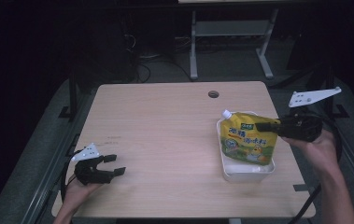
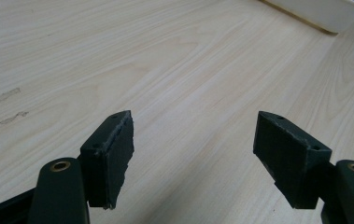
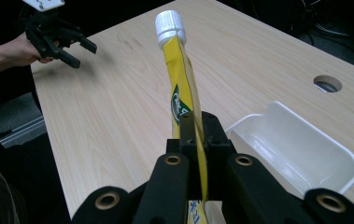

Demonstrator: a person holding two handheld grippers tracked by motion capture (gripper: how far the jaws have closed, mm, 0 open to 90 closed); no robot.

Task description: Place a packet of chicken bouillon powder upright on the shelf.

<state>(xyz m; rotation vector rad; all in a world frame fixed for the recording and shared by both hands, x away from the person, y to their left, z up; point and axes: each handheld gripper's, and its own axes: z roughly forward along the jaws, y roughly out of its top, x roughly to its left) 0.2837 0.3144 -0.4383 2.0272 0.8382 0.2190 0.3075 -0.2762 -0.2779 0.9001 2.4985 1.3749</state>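
A: State the location of the yellow spout pouch [image 1: 246,138].

B: It is held above the white tray [image 1: 248,172], which sits near the right edge of the wooden table [image 1: 165,135]. In the high view its flat printed face is toward the camera, with the white cap [image 1: 226,113] at the upper left.

A: Grip condition?

B: The right gripper [image 1: 264,126] is clamped on the pouch's upper right edge. In the right gripper view both jaws pinch the thin yellow film between them, and the pouch rises edge-on to the cap [image 3: 169,22].

A: And the other hand?

B: The left gripper [image 1: 113,164] is at the table's near left corner. Its jaws are spread wide with bare wood between them, grasping nothing.
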